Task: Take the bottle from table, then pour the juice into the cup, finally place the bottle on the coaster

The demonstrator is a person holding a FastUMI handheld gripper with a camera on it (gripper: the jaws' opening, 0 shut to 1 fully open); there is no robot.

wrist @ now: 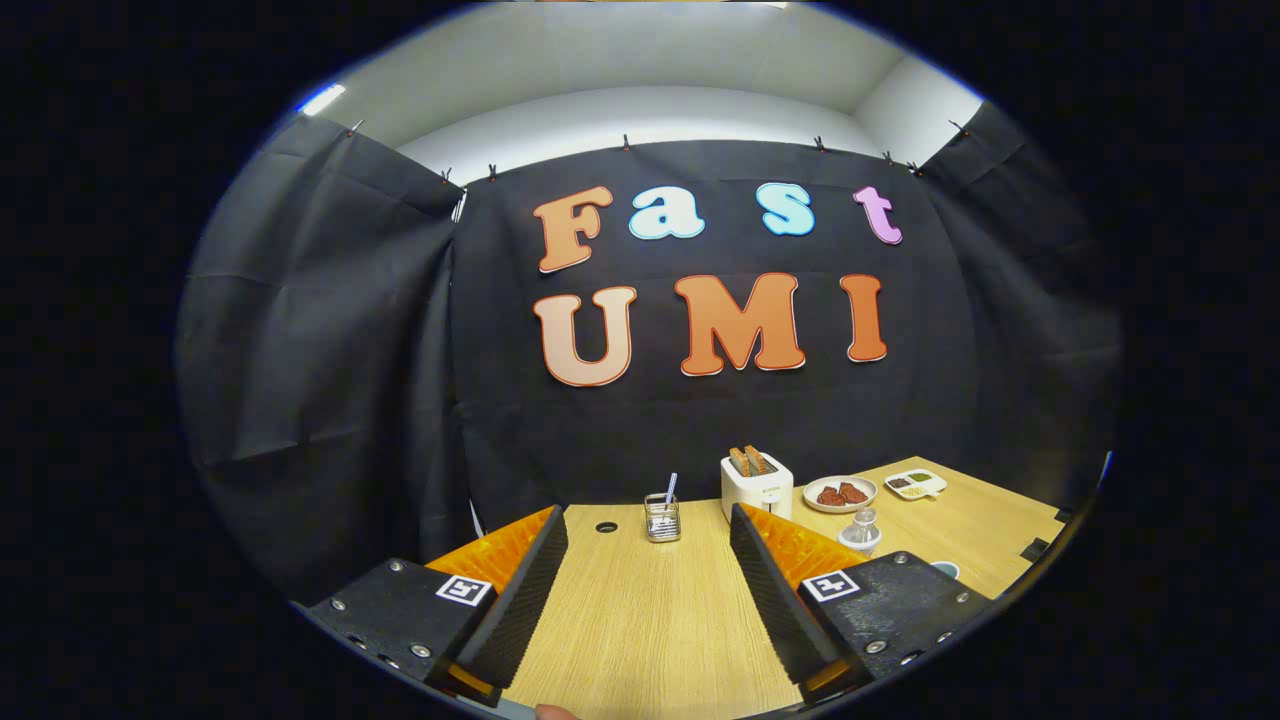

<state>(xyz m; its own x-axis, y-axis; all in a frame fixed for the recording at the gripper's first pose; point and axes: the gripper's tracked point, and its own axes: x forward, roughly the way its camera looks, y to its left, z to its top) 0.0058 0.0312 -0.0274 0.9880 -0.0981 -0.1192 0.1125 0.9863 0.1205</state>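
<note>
My gripper [648,545] is open and hovers over the wooden table [640,620], with nothing between its fingers. A small glass cup [662,520] with a straw in it stands just beyond the fingertips, about midway between them. A small clear bottle [860,532] stands upright to the right of the right finger [770,580], its lower part hidden behind that finger. A round bluish disc [945,570], possibly the coaster, peeks out beside the gripper's right body.
A white toaster [757,485] with two slices of bread stands at the back of the table. Right of it are a plate of brown food [840,493] and a small divided white dish [915,484]. A dark cable hole [606,526] sits left of the cup.
</note>
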